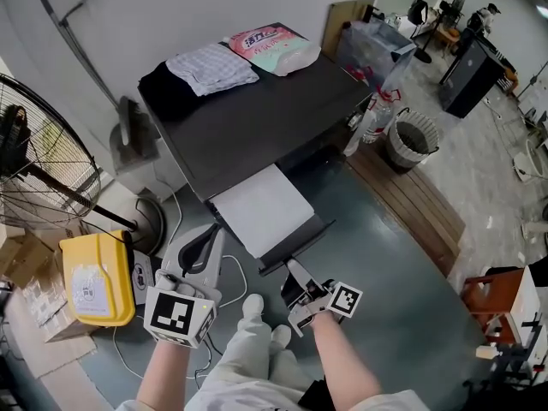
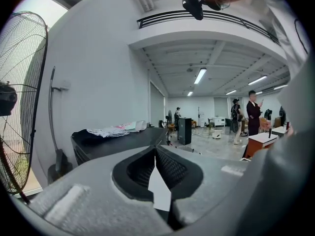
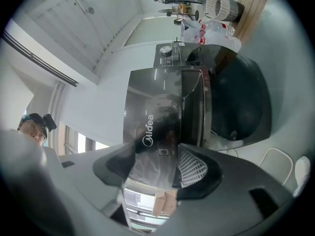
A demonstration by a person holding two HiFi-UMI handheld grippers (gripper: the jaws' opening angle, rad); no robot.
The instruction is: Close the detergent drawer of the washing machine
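Note:
The dark washing machine (image 1: 257, 114) stands ahead of me in the head view. Its detergent drawer (image 1: 261, 208) is pulled out toward me, white on top with a dark front panel (image 1: 295, 247). My right gripper (image 1: 297, 281) is open, its tips just short of that panel. Between its jaws in the right gripper view (image 3: 157, 168) I see the glossy drawer front (image 3: 157, 127) with a brand logo, and beside it the round dark door (image 3: 241, 102). To the drawer's left my left gripper (image 1: 201, 245) is shut on nothing, and its fingertips (image 2: 155, 151) meet.
Folded clothes (image 1: 210, 67) and a pink package (image 1: 272, 48) lie on the machine's top. A standing fan (image 1: 34, 161) and a yellow container (image 1: 98, 276) are at the left. At the right are a mesh bin (image 1: 413, 139) and a wooden pallet (image 1: 411, 199). My shoes (image 1: 257, 315) are below.

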